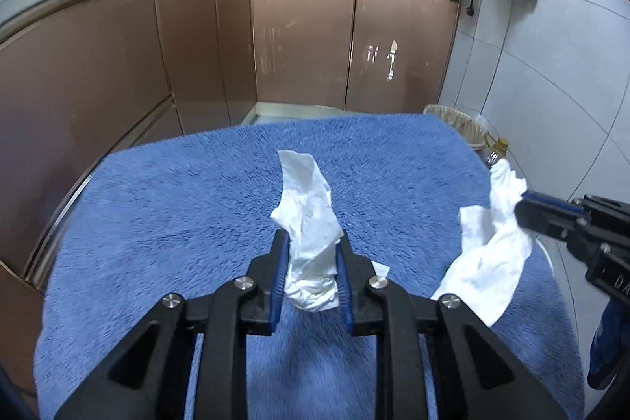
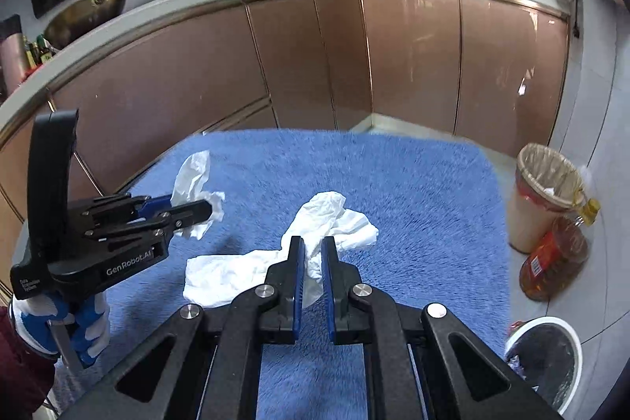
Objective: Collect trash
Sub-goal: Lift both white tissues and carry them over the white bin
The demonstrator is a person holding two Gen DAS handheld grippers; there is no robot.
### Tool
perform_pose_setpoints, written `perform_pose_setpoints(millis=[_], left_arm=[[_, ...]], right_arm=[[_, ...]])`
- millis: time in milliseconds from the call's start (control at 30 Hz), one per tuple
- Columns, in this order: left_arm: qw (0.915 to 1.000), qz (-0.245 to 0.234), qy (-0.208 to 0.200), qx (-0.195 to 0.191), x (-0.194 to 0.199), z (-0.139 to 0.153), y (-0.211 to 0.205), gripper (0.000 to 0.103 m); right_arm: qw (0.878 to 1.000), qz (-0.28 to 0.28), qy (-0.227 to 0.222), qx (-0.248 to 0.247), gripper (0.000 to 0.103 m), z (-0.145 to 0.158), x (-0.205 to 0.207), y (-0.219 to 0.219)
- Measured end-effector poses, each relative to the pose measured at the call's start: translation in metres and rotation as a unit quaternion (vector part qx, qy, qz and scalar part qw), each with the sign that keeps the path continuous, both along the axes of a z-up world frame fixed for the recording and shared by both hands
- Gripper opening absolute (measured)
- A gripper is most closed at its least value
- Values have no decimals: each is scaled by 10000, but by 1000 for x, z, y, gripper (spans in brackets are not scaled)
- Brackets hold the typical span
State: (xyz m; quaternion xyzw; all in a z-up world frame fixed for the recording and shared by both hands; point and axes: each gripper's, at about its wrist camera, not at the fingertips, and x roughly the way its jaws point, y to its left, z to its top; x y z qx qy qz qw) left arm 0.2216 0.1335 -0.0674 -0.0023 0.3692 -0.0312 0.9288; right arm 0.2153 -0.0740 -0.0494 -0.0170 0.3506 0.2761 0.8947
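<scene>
- Two crumpled white paper tissues are pinched: one (image 1: 311, 223) at lower centre by the left hand-held gripper (image 1: 311, 262), the other (image 2: 315, 247) by the right hand-held gripper (image 2: 313, 262).
- Both hang just over the blue fluffy towel (image 2: 413, 191) covering the surface.
- Keep both grips clenched so the loose tails don't snag.
- Carry them toward the lined beige wastebasket (image 2: 545, 191) at right; release only above its rim.
</scene>
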Motion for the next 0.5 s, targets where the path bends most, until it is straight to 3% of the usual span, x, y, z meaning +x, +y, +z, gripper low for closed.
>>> perform_pose_setpoints(millis=[500], left_arm=[[9933,-52,-1144,149,-122,130,-30,21]], right_arm=[[9909,-280,-1283,306,9,123,-117,-55]])
